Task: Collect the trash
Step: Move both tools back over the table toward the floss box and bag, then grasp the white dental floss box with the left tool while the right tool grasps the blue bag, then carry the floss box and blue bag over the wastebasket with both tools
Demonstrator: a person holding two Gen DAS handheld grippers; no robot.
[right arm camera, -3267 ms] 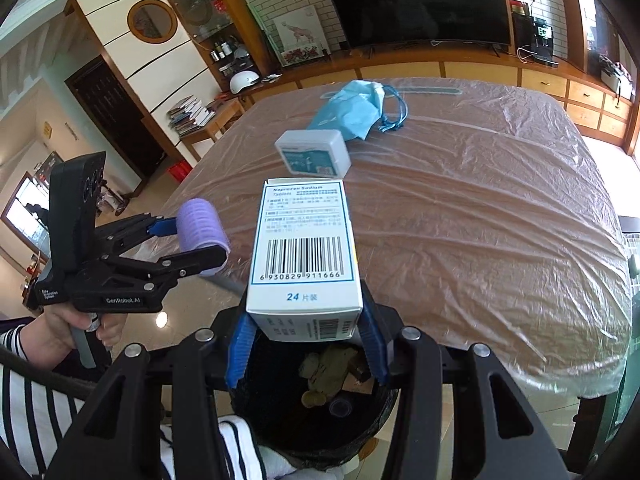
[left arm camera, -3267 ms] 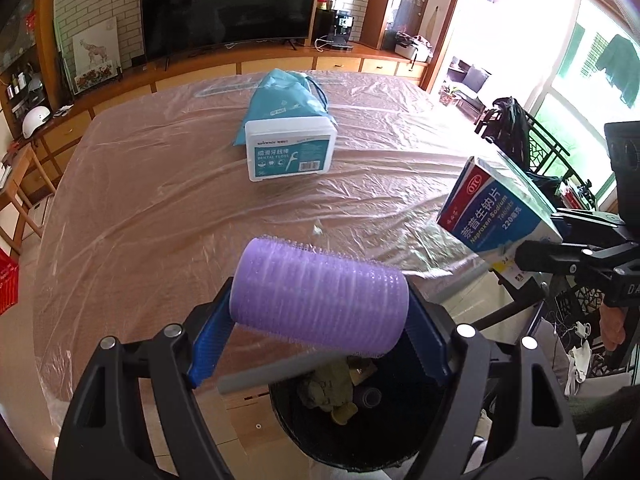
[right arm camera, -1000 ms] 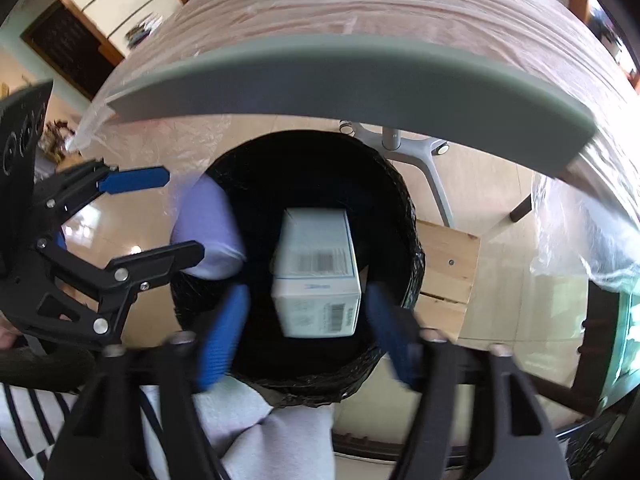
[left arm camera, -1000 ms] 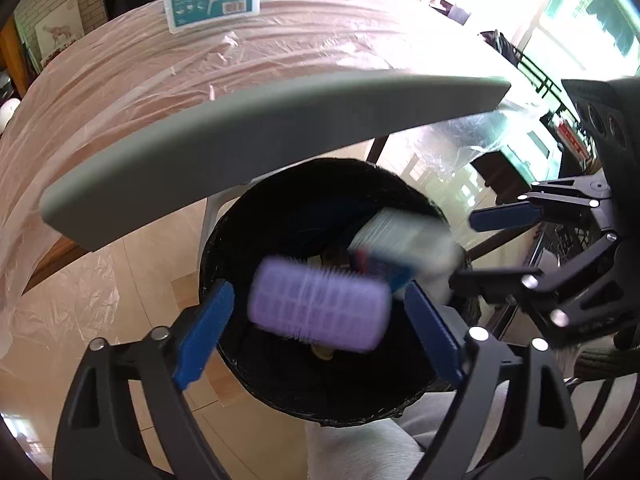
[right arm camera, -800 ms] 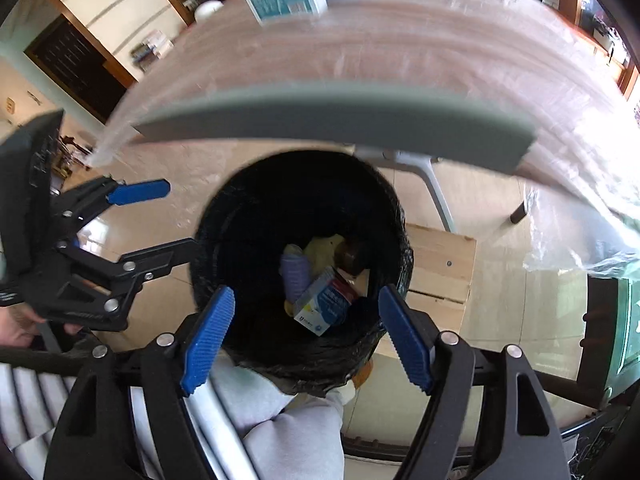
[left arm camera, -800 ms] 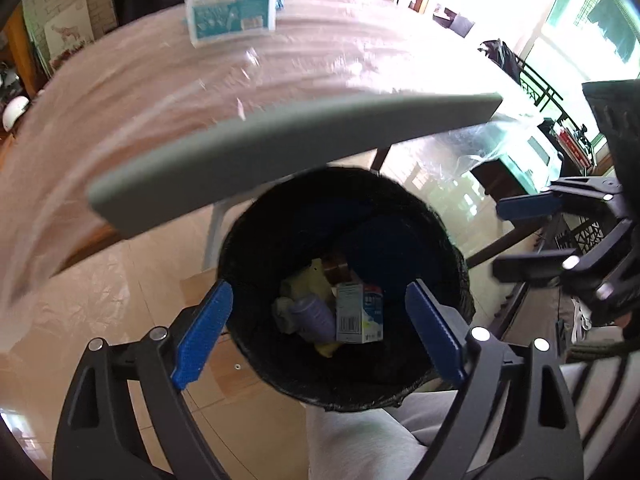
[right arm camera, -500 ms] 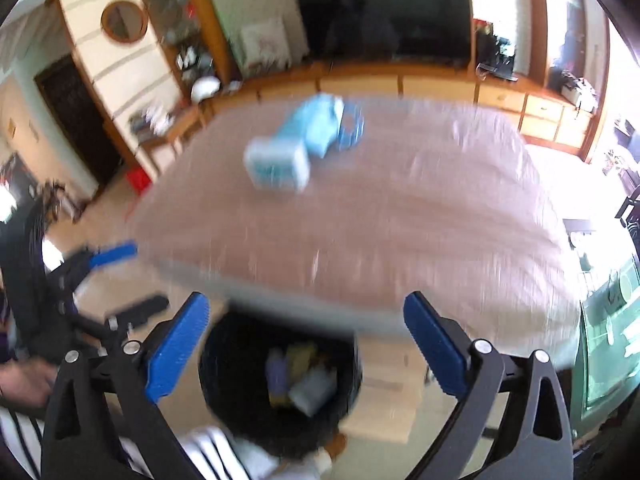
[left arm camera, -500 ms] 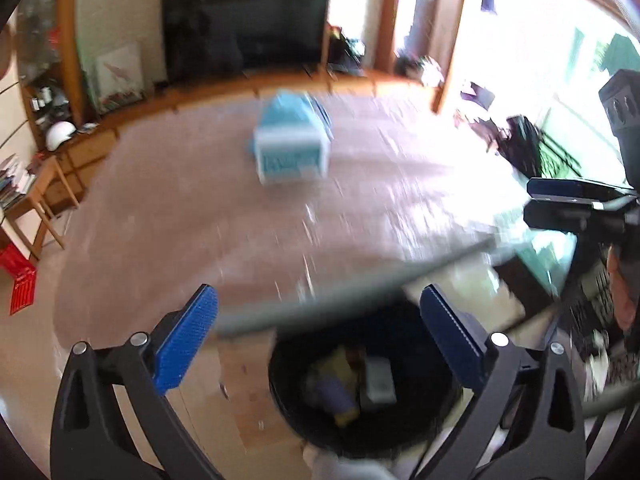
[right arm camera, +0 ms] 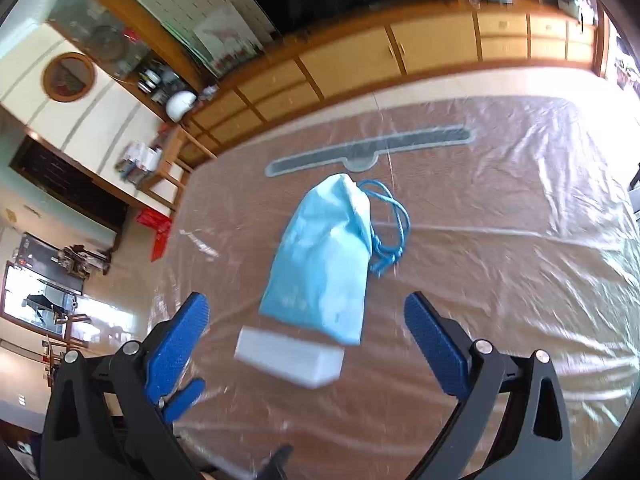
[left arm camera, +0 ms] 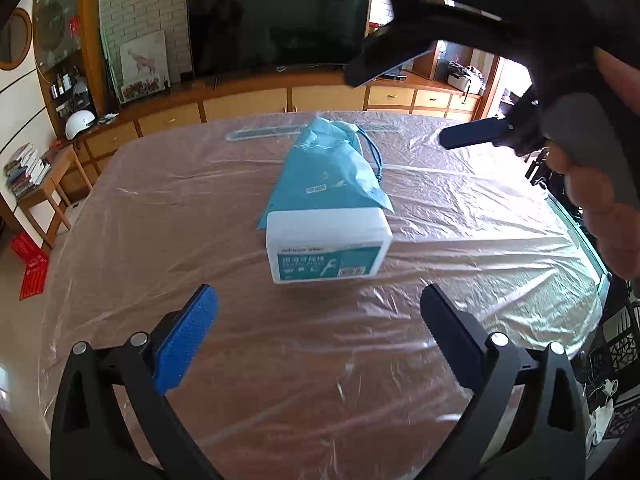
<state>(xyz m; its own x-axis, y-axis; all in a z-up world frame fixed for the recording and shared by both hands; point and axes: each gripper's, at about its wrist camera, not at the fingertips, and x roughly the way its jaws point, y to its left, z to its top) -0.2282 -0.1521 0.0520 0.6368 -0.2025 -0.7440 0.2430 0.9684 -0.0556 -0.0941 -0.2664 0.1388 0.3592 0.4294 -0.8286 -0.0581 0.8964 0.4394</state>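
A white floss-pick box (left arm camera: 328, 244) with a teal label stands on the plastic-covered table (left arm camera: 160, 216). A light blue drawstring bag (left arm camera: 328, 168) lies right behind it. My left gripper (left arm camera: 320, 320) is open and empty, just in front of the box. My right gripper (right arm camera: 306, 340) is open and empty, above the box (right arm camera: 290, 356) and the bag (right arm camera: 324, 260). The right gripper's body and the hand holding it show at the upper right of the left wrist view (left arm camera: 472, 136). The trash bin is out of view.
A grey strip (right arm camera: 368, 150) lies under the plastic at the table's far side. A TV (left arm camera: 276, 28) and wooden cabinets (left arm camera: 248, 104) stand behind the table. A small wooden side table (left arm camera: 44, 184) with books and a red stool (left arm camera: 30, 268) are at the left.
Both grippers let go of the purple roller and the medicine box, which fell into the black bin. Both then rose and moved forward over the table toward the floss box and blue bag.
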